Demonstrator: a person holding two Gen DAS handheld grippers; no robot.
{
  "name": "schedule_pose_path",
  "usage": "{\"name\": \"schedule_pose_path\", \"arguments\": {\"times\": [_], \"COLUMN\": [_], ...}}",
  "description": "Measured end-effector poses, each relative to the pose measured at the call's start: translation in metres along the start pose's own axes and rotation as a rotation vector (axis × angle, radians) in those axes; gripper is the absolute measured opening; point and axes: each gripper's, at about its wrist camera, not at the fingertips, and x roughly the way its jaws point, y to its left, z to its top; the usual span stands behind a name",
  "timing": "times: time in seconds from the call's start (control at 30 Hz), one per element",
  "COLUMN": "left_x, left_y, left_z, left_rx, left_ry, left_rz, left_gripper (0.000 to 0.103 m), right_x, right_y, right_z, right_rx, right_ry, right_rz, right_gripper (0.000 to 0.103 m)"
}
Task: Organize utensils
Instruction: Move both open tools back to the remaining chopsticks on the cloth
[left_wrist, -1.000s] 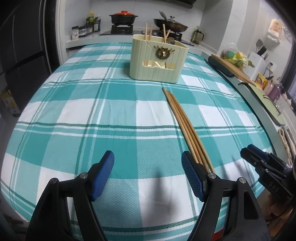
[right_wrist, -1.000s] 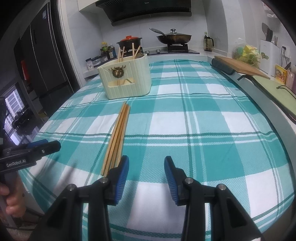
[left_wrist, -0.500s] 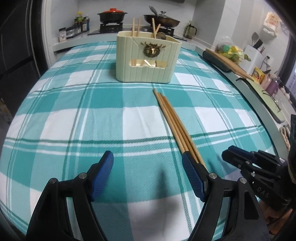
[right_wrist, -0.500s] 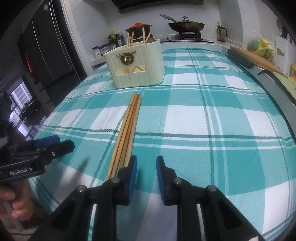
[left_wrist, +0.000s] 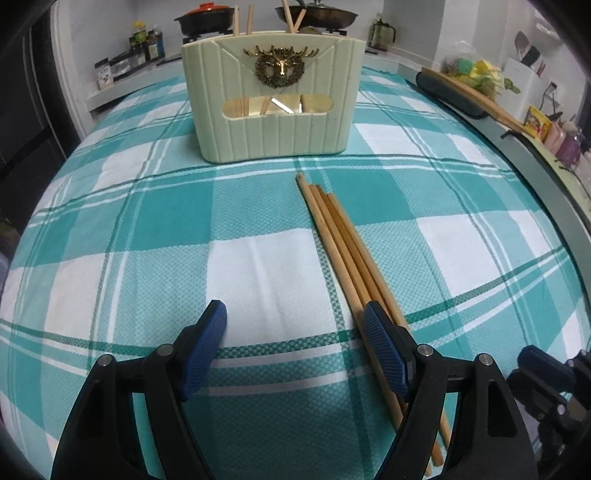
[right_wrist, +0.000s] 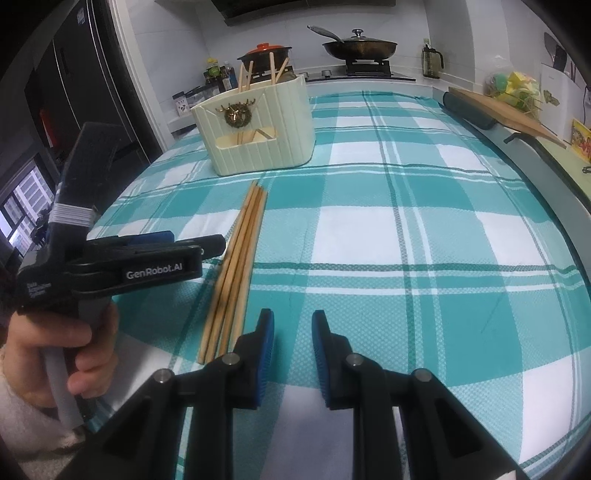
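My left gripper (left_wrist: 293, 328) hangs over the teal checked tablecloth (left_wrist: 110, 221) with its jaws wide apart and nothing between them; its right finger sits over the near part of the bundle of wooden chopsticks (left_wrist: 343, 251). The chopsticks lie side by side on the cloth, far tips pointing toward the cream utensil holder (left_wrist: 273, 110), which stands upright with more chopsticks sticking out of its top. My right gripper (right_wrist: 291, 325) hovers just right of the bundle's near ends, jaws drawn narrow with a small gap, gripping nothing
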Motion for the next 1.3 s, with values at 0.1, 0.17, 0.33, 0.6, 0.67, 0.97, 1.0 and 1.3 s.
{"name": "schedule_pose_path", "arguments": {"times": [0.1, 0.17, 0.33, 0.6, 0.67, 0.97, 1.0, 1.3], "left_x": [0.001, 0.003, 0.009, 0.012, 0.013, 0.015, 0.014, 0.002], "left_y": [0.002, 0.003, -0.001, 0.015, 0.012, 0.01, 0.012, 0.026], "left_z": [-0.002, 0.0, 0.008, 0.013, 0.013, 0.011, 0.01, -0.002], "left_rx": [-0.007, -0.011, -0.009, -0.074, -0.065, -0.016, -0.02, 0.001], "left_ry": [-0.003, 0.002, 0.013, 0.033, 0.032, 0.026, 0.028, 0.019], "left_rz": [-0.002, -0.003, -0.007, -0.046, -0.035, 0.019, 0.02, 0.024], "left_gripper": [0.081, 0.082, 0.082, 0.08, 0.08, 0.08, 0.079, 0.049], "right_x": [-0.002, -0.002, 0.008, 0.014, 0.013, 0.034, 0.039, 0.068], "right_y": [0.0, 0.003, 0.01, 0.015, 0.015, 0.028, 0.029, 0.035], "right_z": [0.002, 0.005, 0.01, 0.009, 0.009, 0.022, 0.024, 0.035], "right_rx": [-0.02, -0.041, -0.046, -0.073, -0.079, -0.124, -0.124, -0.117], "right_ry": [-0.008, -0.012, 0.001, 0.027, 0.024, 0.044, 0.053, 0.146], "right_rz": [-0.009, -0.006, 0.022, 0.012, 0.007, 0.028, 0.035, 0.027], "right_gripper": [0.022, 0.022, 0.022, 0.022, 0.022, 0.022, 0.022, 0.006]}}
